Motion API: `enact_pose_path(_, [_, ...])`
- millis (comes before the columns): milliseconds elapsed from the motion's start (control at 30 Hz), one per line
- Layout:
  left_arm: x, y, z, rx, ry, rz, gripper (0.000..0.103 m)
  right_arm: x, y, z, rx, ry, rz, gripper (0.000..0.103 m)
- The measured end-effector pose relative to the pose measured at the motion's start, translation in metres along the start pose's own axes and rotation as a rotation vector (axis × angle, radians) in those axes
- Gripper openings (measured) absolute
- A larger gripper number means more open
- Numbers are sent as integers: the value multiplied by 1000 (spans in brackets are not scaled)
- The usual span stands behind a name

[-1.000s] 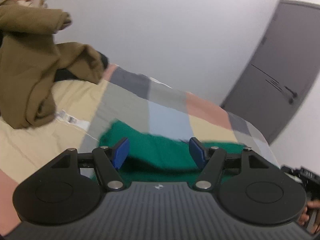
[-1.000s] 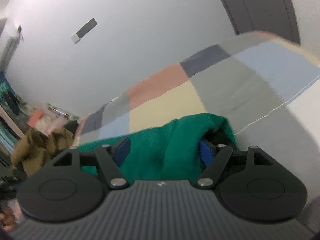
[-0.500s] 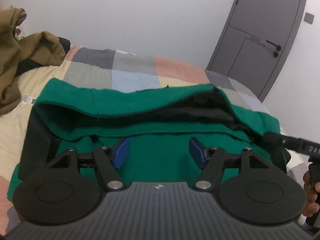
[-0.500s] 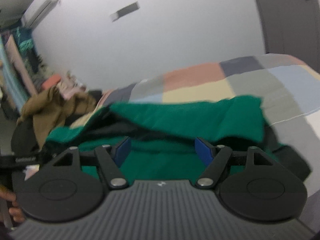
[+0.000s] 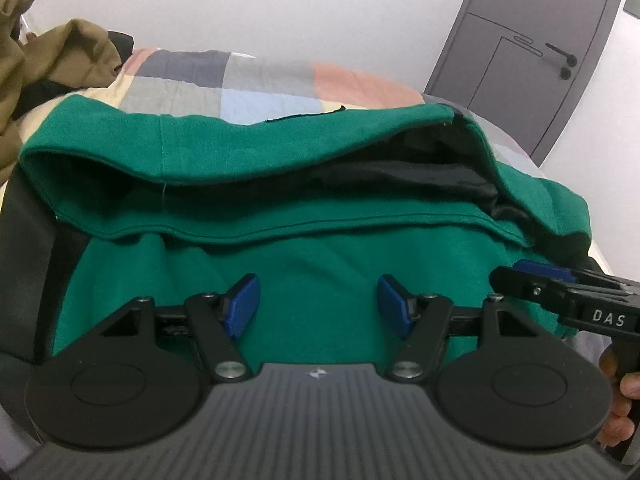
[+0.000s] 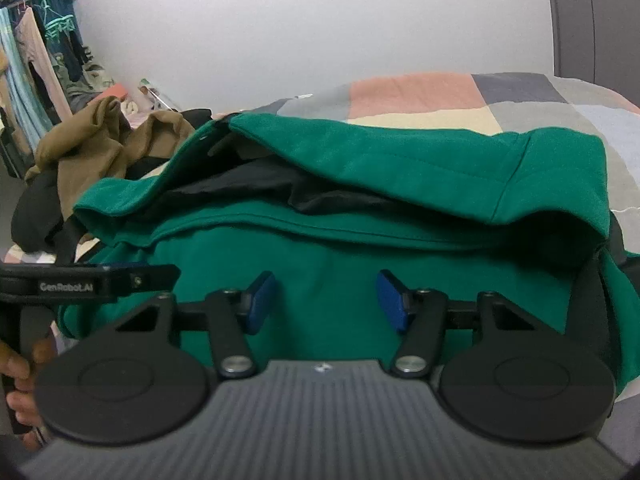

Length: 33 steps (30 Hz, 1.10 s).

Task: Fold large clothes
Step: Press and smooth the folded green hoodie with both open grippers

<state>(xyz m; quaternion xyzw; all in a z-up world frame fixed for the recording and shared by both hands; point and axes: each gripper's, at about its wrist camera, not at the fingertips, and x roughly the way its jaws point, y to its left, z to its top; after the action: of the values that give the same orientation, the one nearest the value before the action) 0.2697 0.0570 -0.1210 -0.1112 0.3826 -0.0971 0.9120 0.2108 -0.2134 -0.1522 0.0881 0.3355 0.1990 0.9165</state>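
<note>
The green jacket point(image 5: 320, 208) lies on the patchwork bed point(image 5: 264, 76), soft, thick and floppy with a black lining. Its stitched edge looks best to grab. The left hand-held gripper point(image 5: 318, 306) is apart, holding nothing.

The right hand-held gripper point(image 6: 326, 300) is closing over the jacket, not pinching it.

bed point(image 5: 272, 76) with patchwork quilt in grey, blue, pink, cream squares. green garment point(image 5: 320, 208) lies across its near part; brown garment point(image 5: 80, 56) heaped at far left corner.
</note>
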Motion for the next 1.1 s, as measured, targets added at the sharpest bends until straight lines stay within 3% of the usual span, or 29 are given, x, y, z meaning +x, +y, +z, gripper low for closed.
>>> enact_pose_path(200, [-2,4,6,-23,-5,-9,71,17,3,9,-18,-25,-45,59])
enact_pose_path(500, [-17,17,11,-61,-56,-52,71,79,3,69,-50,-59,-125,57])
enact_pose_path(800, [-20,30,10,-47,-85,-57,71,134,-3,130,25,-72,-242,55])
enact_pose_path(933, [-25,44,14,-104,-95,-68,71,126,13,126,-6,-75,-202,55])
enact_pose_path(1100, [-33,54,20,-151,-112,-49,71,99,48,109,-80,-4,-77,55])
